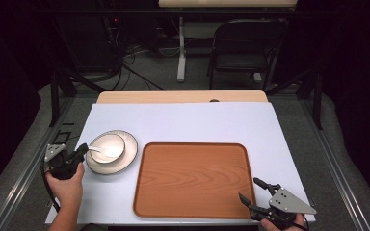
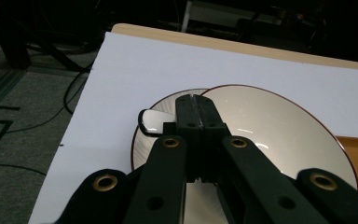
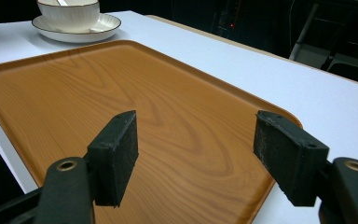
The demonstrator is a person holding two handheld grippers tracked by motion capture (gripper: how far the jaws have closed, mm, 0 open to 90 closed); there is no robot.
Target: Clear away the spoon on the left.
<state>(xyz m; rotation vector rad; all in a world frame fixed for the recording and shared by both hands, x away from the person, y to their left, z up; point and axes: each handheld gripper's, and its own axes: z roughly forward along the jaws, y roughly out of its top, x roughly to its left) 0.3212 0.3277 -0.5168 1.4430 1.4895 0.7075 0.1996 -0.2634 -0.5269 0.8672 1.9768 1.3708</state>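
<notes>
White tabletop (image 1: pixel 183 122): left gripper (image 1: pixel 83 150) jaws pressed together by bowl (image 1: pixel 107 147); right gripper (image 1: pixel 251 191) jaws spread.

Bright lit table (image 1: pixel 183 120), dark surroundings, soft focus, mild glare

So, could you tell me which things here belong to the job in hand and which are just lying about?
In hand:
- left gripper, shut at the plate's rim
- bowl with spoon
- plate under the bowl
- wooden tray
- right gripper, open by the tray

Lying about:
- folding chair behind the table
- floor cables
</notes>
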